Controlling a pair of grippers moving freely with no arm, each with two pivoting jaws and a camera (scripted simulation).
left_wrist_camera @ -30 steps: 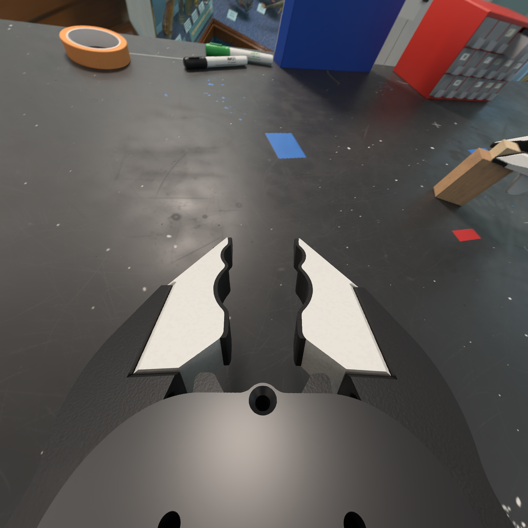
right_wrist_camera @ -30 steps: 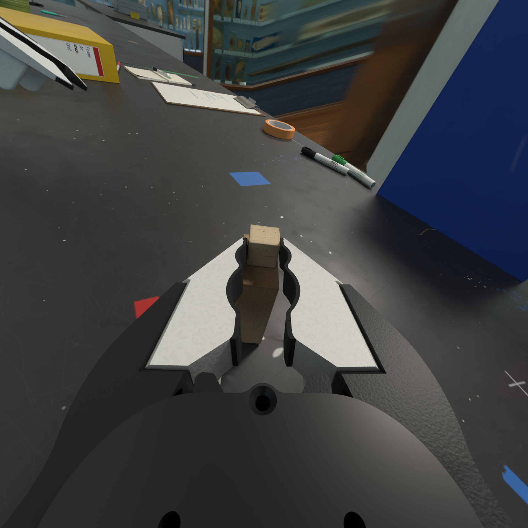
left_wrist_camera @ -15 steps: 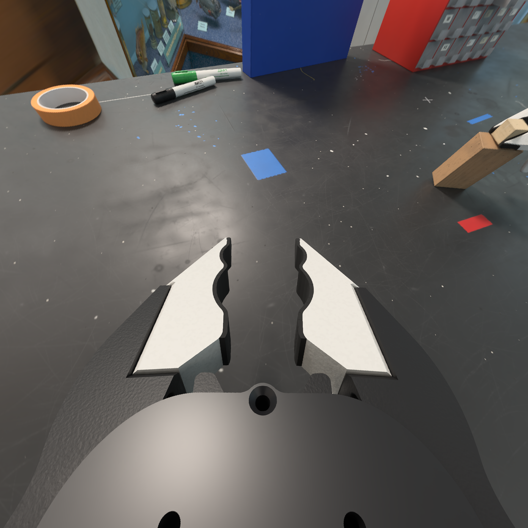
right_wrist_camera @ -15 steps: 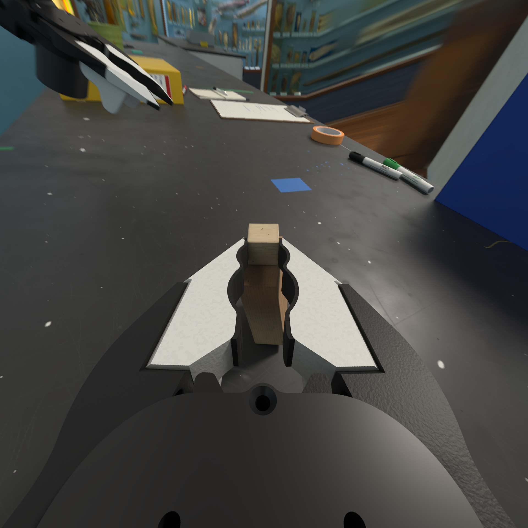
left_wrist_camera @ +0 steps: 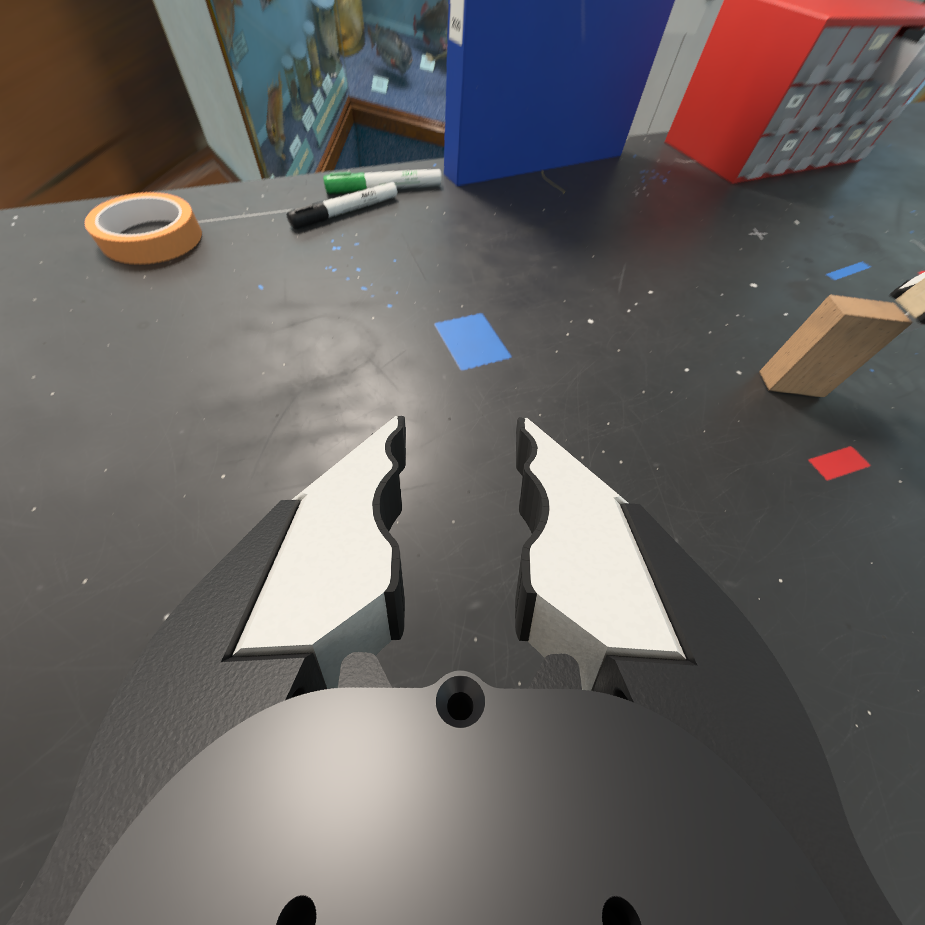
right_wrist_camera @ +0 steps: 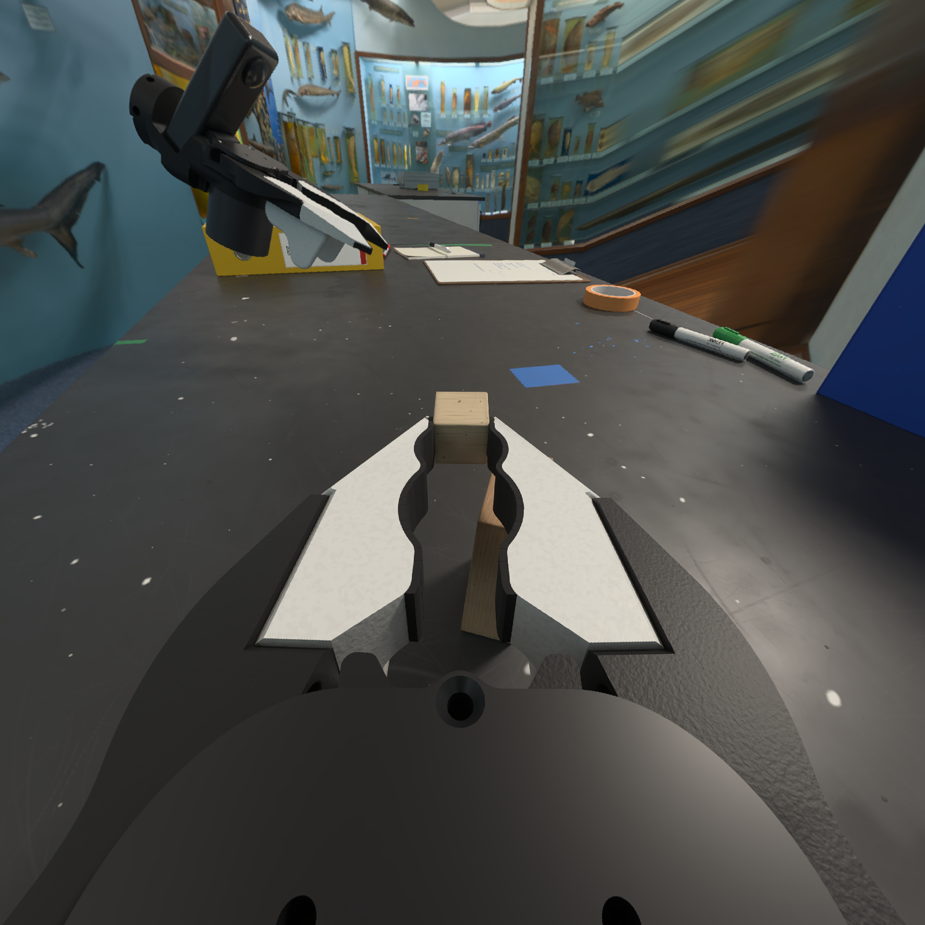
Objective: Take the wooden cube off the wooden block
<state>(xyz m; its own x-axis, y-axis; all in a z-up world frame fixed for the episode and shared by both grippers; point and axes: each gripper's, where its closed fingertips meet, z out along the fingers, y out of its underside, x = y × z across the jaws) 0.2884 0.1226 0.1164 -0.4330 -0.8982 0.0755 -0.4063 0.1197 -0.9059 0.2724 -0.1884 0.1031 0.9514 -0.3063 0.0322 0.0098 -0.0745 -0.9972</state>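
My right gripper (right_wrist_camera: 460,426) is shut on the pale wooden cube (right_wrist_camera: 460,413), held at its fingertips. The darker wooden block (right_wrist_camera: 486,565) stands on the dark table (right_wrist_camera: 250,400) below, seen between the fingers toward the right one, with a gap under the cube. In the left wrist view the block (left_wrist_camera: 833,345) is at the right, with the cube (left_wrist_camera: 910,304) at its top end by the frame edge. My left gripper (left_wrist_camera: 460,425) is open and empty above the table, well left of the block. It also shows in the right wrist view (right_wrist_camera: 370,240).
An orange tape roll (left_wrist_camera: 142,227) and two markers (left_wrist_camera: 350,200) lie near the far edge. A blue box (left_wrist_camera: 540,85) and a red drawer cabinet (left_wrist_camera: 801,85) stand behind. Blue (left_wrist_camera: 470,340) and red (left_wrist_camera: 838,463) squares mark the table. A yellow box (right_wrist_camera: 300,260) and clipboard (right_wrist_camera: 500,270) lie far off.
My right gripper has risen with the cube, which now stands clear of the block's top; the block has shifted right between the fingers. My left gripper stayed open and turned slightly.
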